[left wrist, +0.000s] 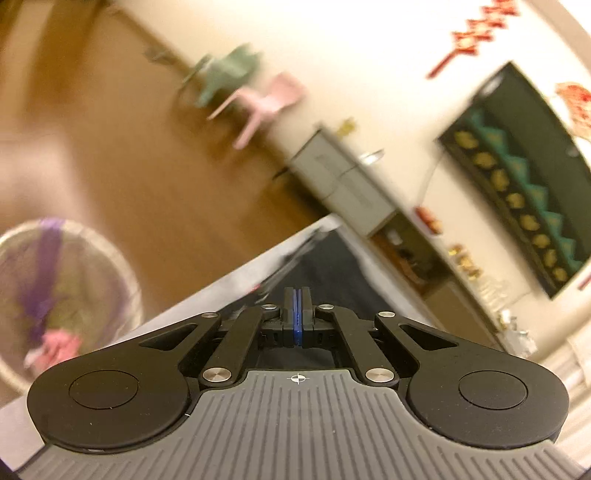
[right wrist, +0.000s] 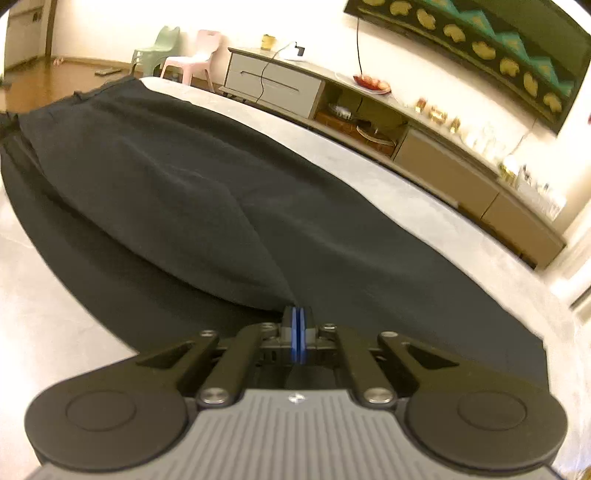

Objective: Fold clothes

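Right wrist view: the right gripper [right wrist: 298, 314] has its blue pads pressed together, and a fold of the dark cloth [right wrist: 207, 192] runs up to its tip; whether the pads pinch that fold I cannot tell. The cloth is navy to black, plain, with no label or print that can be read. It lies spread lengthwise on the pale table [right wrist: 424, 192], one layer doubled over another so that a raised ridge runs from the gripper toward the far end, where a seamed hem shows near the table's far edge. Beyond the table, along the wall, stands a long low cabinet [right wrist: 280, 86] with grey drawers and open shelves holding dishes, and a red plate on top. A pink chair [right wrist: 195, 59] and a green chair [right wrist: 159, 46] stand past the table's far end. In the left wrist view, blurred, the left gripper [left wrist: 297, 295] is also closed tight, over a strip of the same dark cloth; a grip cannot be made out. Left of the table on the wooden floor sits a round mesh basket [left wrist: 110, 266] holding purple, pink and greenish clothes. On the wall hangs a red knotted ornament [left wrist: 476, 33]; no writing is legible.
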